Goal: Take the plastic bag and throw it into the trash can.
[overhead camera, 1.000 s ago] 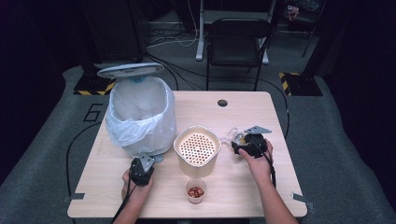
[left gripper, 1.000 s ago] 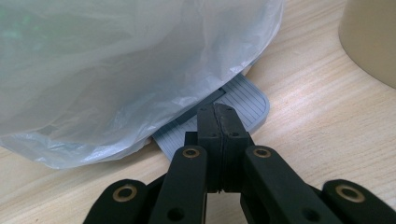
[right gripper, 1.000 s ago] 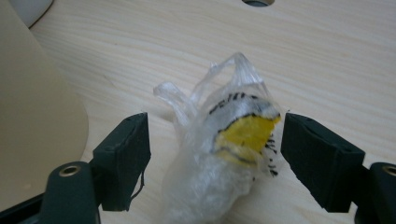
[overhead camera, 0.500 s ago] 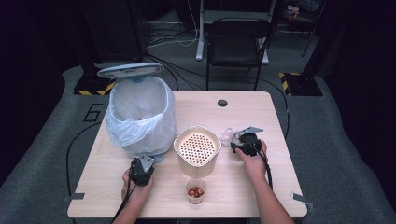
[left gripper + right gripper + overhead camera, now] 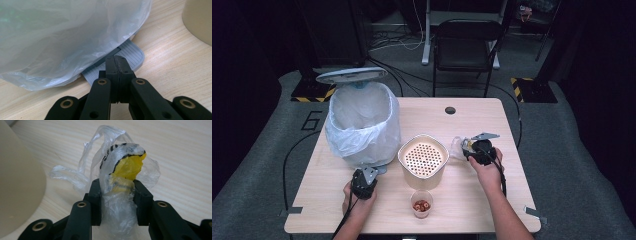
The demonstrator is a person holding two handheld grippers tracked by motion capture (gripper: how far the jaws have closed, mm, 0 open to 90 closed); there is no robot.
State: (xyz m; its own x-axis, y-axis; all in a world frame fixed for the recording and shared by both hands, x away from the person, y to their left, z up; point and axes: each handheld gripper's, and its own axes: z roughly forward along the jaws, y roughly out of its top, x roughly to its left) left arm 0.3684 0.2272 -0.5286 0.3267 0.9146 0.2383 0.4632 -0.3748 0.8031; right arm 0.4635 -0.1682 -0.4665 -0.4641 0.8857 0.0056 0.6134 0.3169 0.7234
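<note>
Bin: white-lined bin (image 5: 362,125) stands at the table's (image 5: 492,125) left rear, lid raised.
Left gripper (image 5: 363,183): jaws pressed together, holding nothing, tips just before the grey pedal (image 5: 130,56) under the liner.
Beige container (image 5: 423,159): perforated top, table centre; a small cup (image 5: 421,205) near its front.
Right gripper (image 5: 117,188): clamped on a crumpled clear wrapper (image 5: 125,167) with yellow and black print.
Wrapper axis: along the jaws, free end pointing away toward the container.
</note>
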